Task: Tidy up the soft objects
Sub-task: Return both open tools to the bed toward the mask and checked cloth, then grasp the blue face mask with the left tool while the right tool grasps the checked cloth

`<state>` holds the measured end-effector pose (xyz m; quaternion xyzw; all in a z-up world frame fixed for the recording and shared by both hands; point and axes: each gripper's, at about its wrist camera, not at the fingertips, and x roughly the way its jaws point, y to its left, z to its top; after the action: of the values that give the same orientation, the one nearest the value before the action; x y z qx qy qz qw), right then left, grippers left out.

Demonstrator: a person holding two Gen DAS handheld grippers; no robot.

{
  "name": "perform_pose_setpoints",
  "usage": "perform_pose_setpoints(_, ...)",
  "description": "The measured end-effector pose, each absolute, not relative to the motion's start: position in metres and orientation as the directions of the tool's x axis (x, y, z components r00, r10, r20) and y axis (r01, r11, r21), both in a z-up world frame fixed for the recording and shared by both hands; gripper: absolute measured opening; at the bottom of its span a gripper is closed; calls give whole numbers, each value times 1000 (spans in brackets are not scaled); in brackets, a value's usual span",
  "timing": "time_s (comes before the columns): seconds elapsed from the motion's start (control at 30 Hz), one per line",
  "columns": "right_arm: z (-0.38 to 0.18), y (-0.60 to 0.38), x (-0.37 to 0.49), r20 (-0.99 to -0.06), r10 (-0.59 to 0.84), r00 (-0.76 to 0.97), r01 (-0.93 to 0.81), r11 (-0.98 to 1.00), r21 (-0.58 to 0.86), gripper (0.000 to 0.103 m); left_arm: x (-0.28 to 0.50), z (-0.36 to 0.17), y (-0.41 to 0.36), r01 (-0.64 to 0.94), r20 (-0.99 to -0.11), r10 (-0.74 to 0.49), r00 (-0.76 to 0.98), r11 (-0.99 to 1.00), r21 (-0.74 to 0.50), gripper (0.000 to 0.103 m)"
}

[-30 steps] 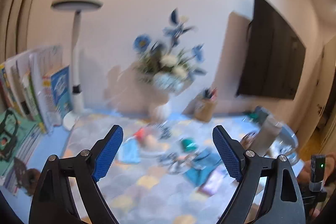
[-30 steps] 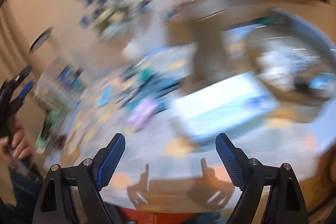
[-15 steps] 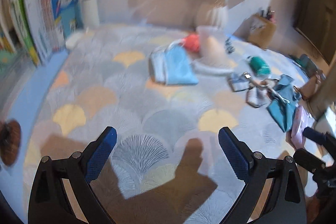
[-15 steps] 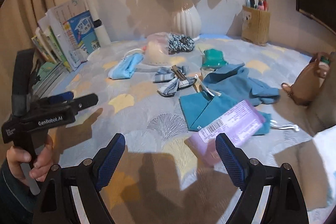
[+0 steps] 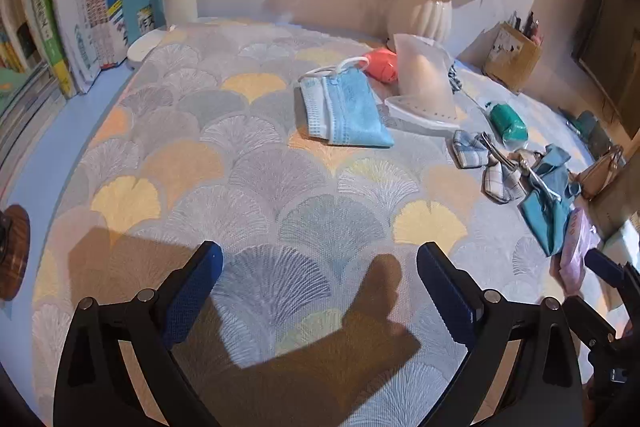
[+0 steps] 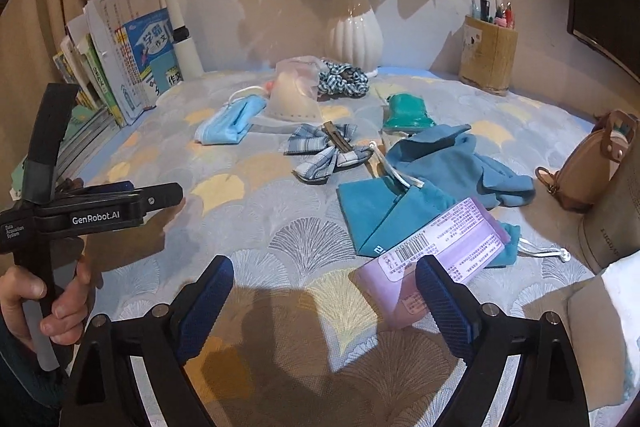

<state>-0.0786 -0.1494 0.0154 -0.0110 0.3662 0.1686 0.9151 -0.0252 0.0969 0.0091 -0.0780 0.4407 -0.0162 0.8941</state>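
Spread before us is a table under a cloth printed with grey, yellow and orange fan shapes (image 5: 256, 163), backed by a pale wall, and we take the white ribbed vase (image 6: 354, 35) of blue and white flowers as our landmark. Just in front of the vase we see a translucent plastic container (image 6: 294, 95), with a checked scrunchie (image 6: 344, 81) to its right and a blue face mask (image 6: 232, 121) to its left. Further toward us from the vase lie a plaid bow hair clip (image 6: 326, 147), a green bundle (image 6: 406, 111), a crumpled blue cloth (image 6: 452, 155) and a folded teal drawstring pouch (image 6: 380, 211); a purple packet (image 6: 440, 247) with a barcode rests on the pouch's near edge. Well left of the vase, books (image 6: 132, 59) stand beside a white lamp post (image 6: 174, 7); well right of it sits a pen holder (image 6: 486, 59). Our left gripper (image 5: 318, 281) hovers over bare cloth, jaws wide apart and empty. Our right gripper (image 6: 324, 291) is likewise spread wide, empty, its right finger just in front of the purple packet.
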Motion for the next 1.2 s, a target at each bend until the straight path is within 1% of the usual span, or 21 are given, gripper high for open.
perform_pose_setpoints(0.03,17,-149,-79,-677,302,672,-316,943,106,92,-26,11,99,-51,-802,-106,587,984,-168,96)
perform_pose_setpoints(0.1,24,-149,-81,-688,326,648,-327,935,135,92,-29,20,102,-50,-818,-160,552,973,-225,96)
perform_pose_setpoints(0.17,42,-145,-80,-699,333,633,-349,929,127,92,-35,46,104,-9,-789,-216,575,963,-271,96)
perform_pose_setpoints(0.27,70,-133,-70,-706,282,649,-361,932,41,92,-30,81,97,64,-761,-212,613,973,-220,97)
perform_pose_setpoints(0.33,78,-126,-50,-732,241,637,-358,934,-5,92,-15,90,90,129,-759,-239,606,971,-203,97)
perform_pose_setpoints(0.4,75,-118,-23,-769,216,602,-366,930,-25,91,4,81,83,198,-757,-304,579,953,-231,97)
perform_pose_setpoints(0.43,73,-116,-14,-774,220,593,-374,927,-23,88,15,73,80,196,-762,-306,571,952,-236,97)
perform_pose_setpoints(0.47,70,-113,0,-783,238,574,-392,920,-7,85,30,60,78,158,-783,-264,563,964,-212,96)
perform_pose_setpoints(0.5,66,-110,11,-794,244,557,-402,916,-1,77,43,49,76,130,-799,-222,558,975,-180,96)
perform_pose_setpoints(0.53,64,-108,19,-801,240,548,-407,913,-4,71,53,41,76,113,-801,-194,566,981,-158,95)
perform_pose_setpoints(0.6,57,-102,37,-815,225,534,-416,909,-22,71,65,31,75,96,-794,-169,584,986,-140,95)
perform_pose_setpoints(0.73,40,-96,59,-838,253,483,-438,899,19,71,78,14,70,134,-793,-193,578,981,-141,95)
perform_pose_setpoints(0.8,30,-92,68,-850,237,470,-425,905,17,71,81,8,72,123,-795,-185,578,983,-139,95)
perform_pose_setpoints(0.9,20,-89,78,-862,233,451,-417,909,28,71,79,9,71,114,-783,-169,599,986,-125,95)
perform_pose_setpoints(1.0,8,-89,84,-877,233,421,-413,910,43,71,80,8,69,99,-787,-128,604,991,-86,82)
perform_pose_setpoints(1.03,7,-88,85,-875,239,420,-412,910,51,69,79,9,69,94,-785,-116,609,993,-74,74)
perform_pose_setpoints(1.07,7,-88,83,-869,243,432,-411,910,50,68,79,8,68,91,-784,-102,613,994,-58,63)
perform_pose_setpoints(1.1,7,-86,81,-864,244,440,-418,907,43,58,77,9,66,91,-780,-89,620,995,-41,57)
perform_pose_setpoints(1.13,9,-84,80,-861,246,444,-427,903,38,43,75,9,64,98,-776,-84,625,995,-29,48)
perform_pose_setpoints(1.17,10,-83,78,-861,245,446,-433,901,32,37,73,9,59,116,-773,-79,630,993,-7,40)
perform_pose_setpoints(1.2,11,-81,76,-862,244,444,-438,899,29,25,71,9,55,128,-769,-73,634,992,11,37)
